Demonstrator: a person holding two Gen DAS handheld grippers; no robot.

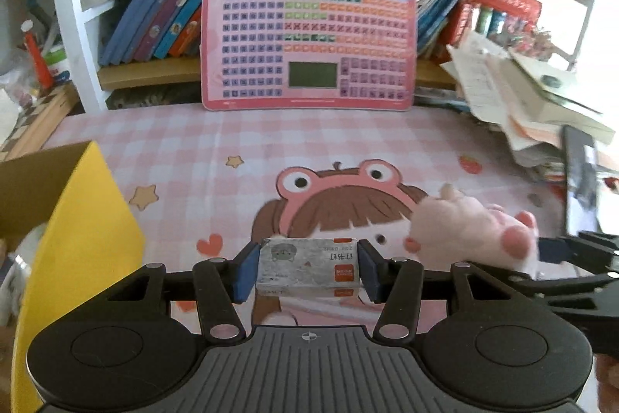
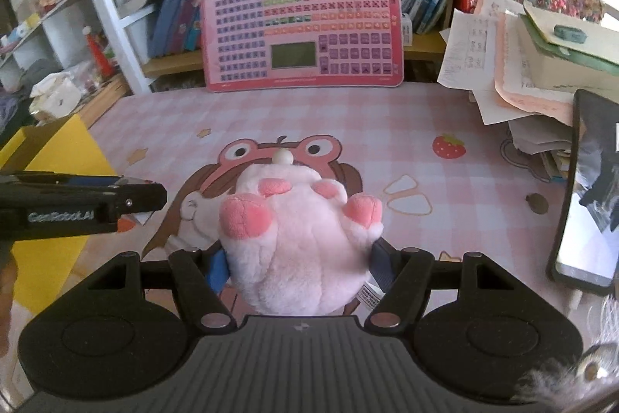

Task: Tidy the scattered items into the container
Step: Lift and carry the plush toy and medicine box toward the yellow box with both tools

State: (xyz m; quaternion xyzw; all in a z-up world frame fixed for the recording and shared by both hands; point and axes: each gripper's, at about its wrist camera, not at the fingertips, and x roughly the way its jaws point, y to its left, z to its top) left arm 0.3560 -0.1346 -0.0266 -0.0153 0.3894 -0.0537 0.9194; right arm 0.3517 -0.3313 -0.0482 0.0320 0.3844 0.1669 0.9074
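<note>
My left gripper (image 1: 307, 268) is shut on a small grey staple box (image 1: 307, 268) with an orange label, held above the pink cartoon desk mat (image 1: 232, 142). My right gripper (image 2: 300, 264) is shut on a pink plush toy (image 2: 298, 239), belly toward the camera, paws up. The plush also shows at the right of the left wrist view (image 1: 472, 231), held by the right gripper's fingers (image 1: 557, 250). The yellow cardboard box (image 1: 73, 239) stands at the left, its opening mostly out of view; it also shows in the right wrist view (image 2: 50, 157), behind the left gripper's body (image 2: 77, 208).
A pink keyboard-style toy board (image 1: 309, 37) leans against a bookshelf at the back. A pile of papers and books (image 2: 522, 72) sits at the right, with a phone (image 2: 588, 196) lying on the mat's right edge. A small brown object (image 2: 537, 203) lies near the phone.
</note>
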